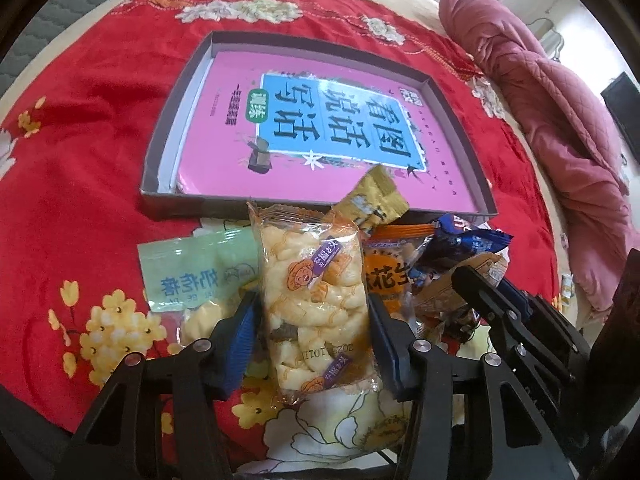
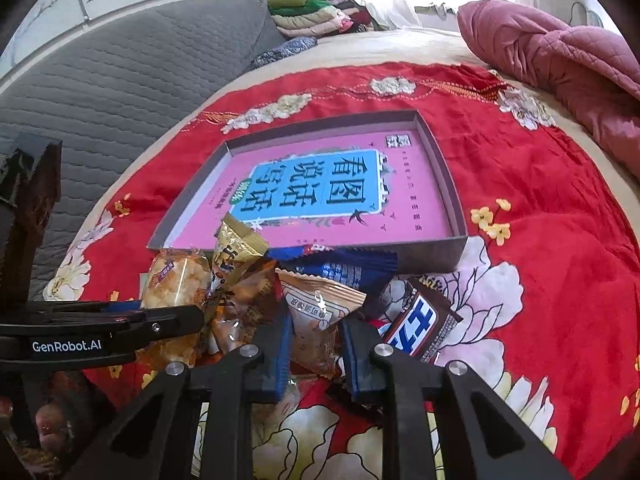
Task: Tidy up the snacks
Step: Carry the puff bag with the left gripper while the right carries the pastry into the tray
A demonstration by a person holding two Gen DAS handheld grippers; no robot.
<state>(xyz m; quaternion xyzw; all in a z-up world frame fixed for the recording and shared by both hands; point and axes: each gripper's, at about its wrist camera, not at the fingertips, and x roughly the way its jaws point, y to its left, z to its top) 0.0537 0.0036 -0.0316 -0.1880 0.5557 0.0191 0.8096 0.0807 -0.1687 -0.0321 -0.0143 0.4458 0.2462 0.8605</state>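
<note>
On the red floral bedspread (image 1: 80,184), a heap of snacks lies just before a shallow grey box (image 1: 160,152) holding a pink book (image 1: 320,120). The left hand-held gripper (image 1: 312,320) presses its blue pads on a clear puffed-rice snack packet (image 1: 312,292). The right hand-held gripper (image 2: 316,344) is clamped narrow on an orange-and-cream snack packet (image 2: 316,312), apparently by its lower end. A Snickers bar (image 2: 420,328) lies just beside it.
</note>
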